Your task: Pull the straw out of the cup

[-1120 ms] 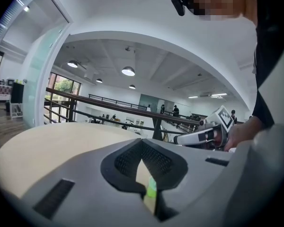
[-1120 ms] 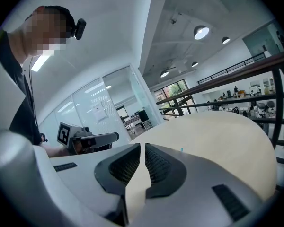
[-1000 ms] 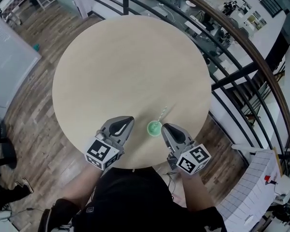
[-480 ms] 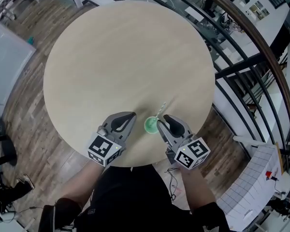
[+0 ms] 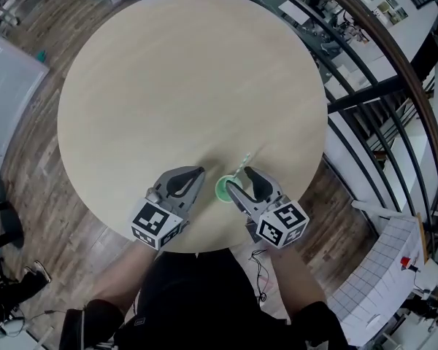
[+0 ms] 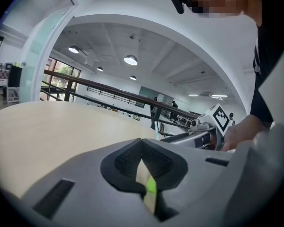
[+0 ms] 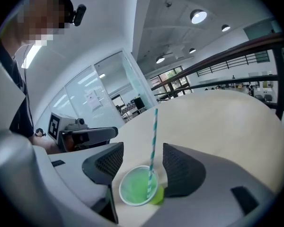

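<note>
- Green plastic marked the cup (image 5: 226,189) in the head view. It stood close to the tabletop's (image 5: 131,86) near edge, a little right of the middle, and the straw (image 5: 243,166) leaned out of it toward the far edge. The left gripper (image 5: 196,173) lay just beside the cup, and the right gripper (image 5: 240,181) straddled it.
- In the left gripper view, the left gripper (image 6: 144,174) had its jaws brought together with nothing held (only a sliver of green showed through the slit).
- In the right gripper view, the right gripper (image 7: 141,167) had just been opening its jaws. They stood wide with the cup (image 7: 138,187) between them, and neither seemed to press on it. The teal-and-white straw (image 7: 153,136) rose nearly upright above the rim.
- The straw looked like light paper that would crush easily, so a soft pinch on the shaft well above the rim seemed best.
- The small cup also looked light and likely to lift or tip with the straw, so it probably needed steadying at its wall.
</note>
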`<control>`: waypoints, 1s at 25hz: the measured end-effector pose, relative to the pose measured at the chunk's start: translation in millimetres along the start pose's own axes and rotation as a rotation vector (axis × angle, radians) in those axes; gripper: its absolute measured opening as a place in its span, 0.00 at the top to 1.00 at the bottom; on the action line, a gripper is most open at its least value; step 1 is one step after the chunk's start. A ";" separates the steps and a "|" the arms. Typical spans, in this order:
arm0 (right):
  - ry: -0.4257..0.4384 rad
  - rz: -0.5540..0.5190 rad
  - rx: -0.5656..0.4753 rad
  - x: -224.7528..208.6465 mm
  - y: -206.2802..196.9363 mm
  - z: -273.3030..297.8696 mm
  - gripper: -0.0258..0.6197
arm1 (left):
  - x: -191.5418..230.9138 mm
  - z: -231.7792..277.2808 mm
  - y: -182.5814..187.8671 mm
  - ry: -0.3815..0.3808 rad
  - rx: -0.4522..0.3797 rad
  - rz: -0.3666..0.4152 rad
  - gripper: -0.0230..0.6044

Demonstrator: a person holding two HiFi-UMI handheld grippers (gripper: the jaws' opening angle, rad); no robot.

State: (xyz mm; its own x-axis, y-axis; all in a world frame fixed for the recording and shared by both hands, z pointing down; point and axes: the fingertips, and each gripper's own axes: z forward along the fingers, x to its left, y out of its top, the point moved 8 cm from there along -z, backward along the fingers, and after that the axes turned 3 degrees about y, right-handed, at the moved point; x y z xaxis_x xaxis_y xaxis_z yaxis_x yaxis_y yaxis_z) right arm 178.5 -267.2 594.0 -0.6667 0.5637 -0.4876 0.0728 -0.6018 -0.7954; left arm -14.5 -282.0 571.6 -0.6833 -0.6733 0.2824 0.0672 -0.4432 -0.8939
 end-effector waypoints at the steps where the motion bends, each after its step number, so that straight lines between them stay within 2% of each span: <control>1: -0.002 0.003 0.007 -2.1 -2.3 2.2 0.57 | 0.4 0.4 -1.5 0.000 0.002 -0.003 0.95; 10: -0.007 0.034 0.039 -14.0 -15.3 13.0 0.58 | 9.2 -2.9 -11.6 0.009 0.001 -0.031 0.95; 15: -0.013 0.026 0.051 -16.7 -16.1 17.5 0.72 | 15.0 -5.8 -15.0 0.020 0.006 -0.043 0.95; 22: -0.023 0.023 0.052 -13.3 -14.3 21.3 0.85 | 19.1 -12.4 -11.7 0.026 0.003 -0.044 0.95; 25: -0.031 0.028 0.048 -11.7 -12.2 20.1 0.87 | 20.0 -14.9 -7.5 0.028 -0.002 -0.042 0.95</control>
State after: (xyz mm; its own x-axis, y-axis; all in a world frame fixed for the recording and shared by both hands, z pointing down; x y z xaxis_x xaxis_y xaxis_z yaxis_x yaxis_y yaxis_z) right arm 170.4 -277.8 616.7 -0.6874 0.5288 -0.4978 0.0566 -0.6444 -0.7626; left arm -39.5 -283.3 578.7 -0.7058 -0.6372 0.3096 0.0365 -0.4691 -0.8824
